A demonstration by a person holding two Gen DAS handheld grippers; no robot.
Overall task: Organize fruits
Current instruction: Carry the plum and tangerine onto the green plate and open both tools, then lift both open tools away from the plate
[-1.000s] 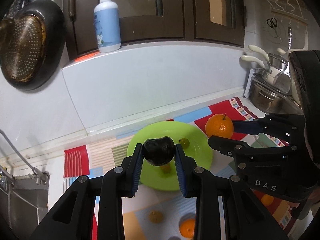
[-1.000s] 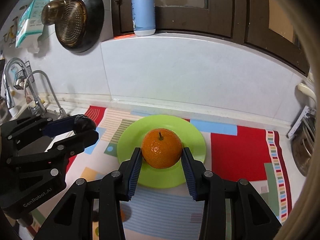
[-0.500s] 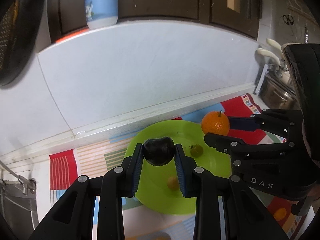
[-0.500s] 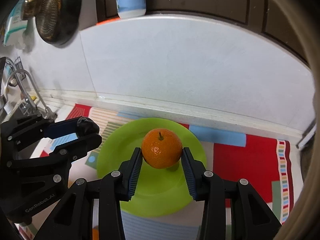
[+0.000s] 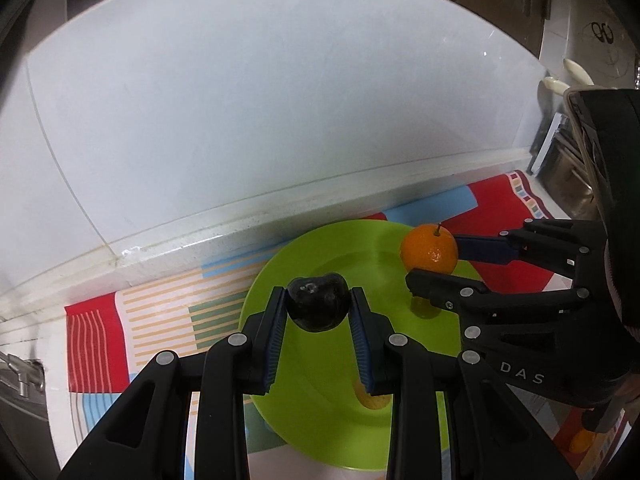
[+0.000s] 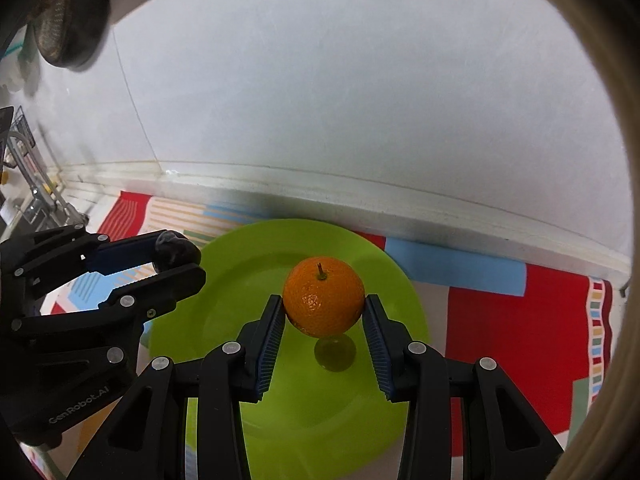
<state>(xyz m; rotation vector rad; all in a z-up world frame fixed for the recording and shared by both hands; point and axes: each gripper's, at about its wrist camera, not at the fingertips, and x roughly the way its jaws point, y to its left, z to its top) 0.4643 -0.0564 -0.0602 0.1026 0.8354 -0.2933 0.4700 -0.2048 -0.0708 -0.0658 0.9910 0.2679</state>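
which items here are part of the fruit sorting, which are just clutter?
In the job:
- left gripper, shut on dark fruit
- right gripper, shut on orange
- green plate
- small green fruit on plate

Lying about:
- patterned mat
- hanging pan

Orange (image 6: 324,298) and dark fruit (image 5: 318,302) (both gripped)

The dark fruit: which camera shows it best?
The left wrist view: the dark fruit sits centred and close, clamped in the left gripper. The right wrist view shows only part of it, small, at the left.
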